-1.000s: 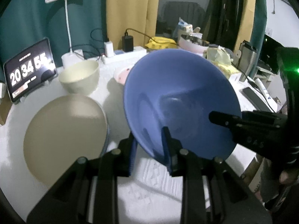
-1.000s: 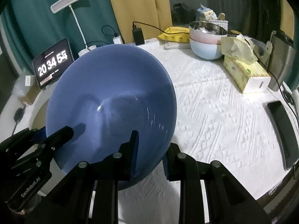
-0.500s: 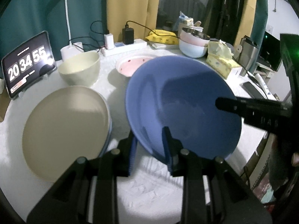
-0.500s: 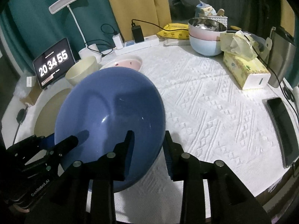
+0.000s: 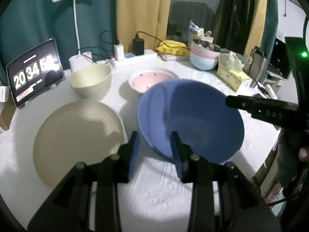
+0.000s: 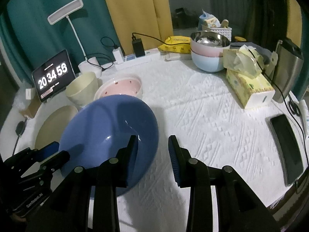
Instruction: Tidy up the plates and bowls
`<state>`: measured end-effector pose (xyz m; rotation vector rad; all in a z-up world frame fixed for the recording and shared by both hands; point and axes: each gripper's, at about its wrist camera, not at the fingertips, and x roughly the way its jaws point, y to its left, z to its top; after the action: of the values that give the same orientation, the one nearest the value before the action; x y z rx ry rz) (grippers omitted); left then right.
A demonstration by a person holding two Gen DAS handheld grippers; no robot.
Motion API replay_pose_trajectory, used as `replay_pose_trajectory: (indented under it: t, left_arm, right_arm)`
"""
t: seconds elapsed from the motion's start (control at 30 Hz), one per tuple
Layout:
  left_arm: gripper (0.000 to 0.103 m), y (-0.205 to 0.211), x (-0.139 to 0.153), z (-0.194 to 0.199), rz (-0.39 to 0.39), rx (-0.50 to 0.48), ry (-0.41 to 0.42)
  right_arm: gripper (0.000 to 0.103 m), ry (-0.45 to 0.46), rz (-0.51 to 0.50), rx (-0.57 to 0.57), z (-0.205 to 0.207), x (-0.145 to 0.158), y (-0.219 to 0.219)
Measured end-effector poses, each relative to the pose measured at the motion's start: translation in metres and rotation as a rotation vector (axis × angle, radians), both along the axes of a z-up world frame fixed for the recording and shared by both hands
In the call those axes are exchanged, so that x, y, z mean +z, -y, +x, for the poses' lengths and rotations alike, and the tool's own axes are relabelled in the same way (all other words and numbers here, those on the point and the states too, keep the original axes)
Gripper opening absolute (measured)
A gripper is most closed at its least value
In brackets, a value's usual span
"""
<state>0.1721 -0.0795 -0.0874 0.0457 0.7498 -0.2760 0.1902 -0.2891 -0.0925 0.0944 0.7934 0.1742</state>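
Note:
A large blue bowl (image 5: pixel 191 116) rests on the white tablecloth, seen also in the right wrist view (image 6: pixel 110 131). My left gripper (image 5: pixel 154 150) is open, its jaws straddling the bowl's near-left rim. My right gripper (image 6: pixel 152 152) is open at the bowl's right rim, left finger over the rim, right finger over the cloth. A beige plate (image 5: pixel 77 137) lies left of the bowl. A cream bowl (image 5: pixel 90 84) and a pink dotted bowl (image 5: pixel 152 79) stand behind.
Stacked pink and pale blue bowls (image 6: pixel 209 55) with a steel bowl on top stand at the back right. A tissue box (image 6: pixel 249 85), a phone (image 6: pixel 285 147), a clock tablet (image 6: pixel 53 74), a lamp (image 5: pixel 77 31) and a power strip (image 5: pixel 135 58) ring the table.
The blue bowl came down from a tilted hold onto the table. Both grippers opened and let go of its rim, and drew back a little.

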Motion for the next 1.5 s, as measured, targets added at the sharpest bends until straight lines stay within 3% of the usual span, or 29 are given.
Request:
replay_pose_trajectory:
  t: [0.63, 1.5]
  left_arm:
    - [0.036, -0.018, 0.031, 0.033, -0.028, 0.056, 0.064]
    - [0.036, -0.029, 0.029, 0.106, -0.042, 0.099, 0.041]
  right_arm:
    - [0.034, 0.052, -0.012, 0.031, 0.032, 0.026, -0.009]
    - [0.034, 0.006, -0.017, 0.073, 0.098, 0.027, -0.027]
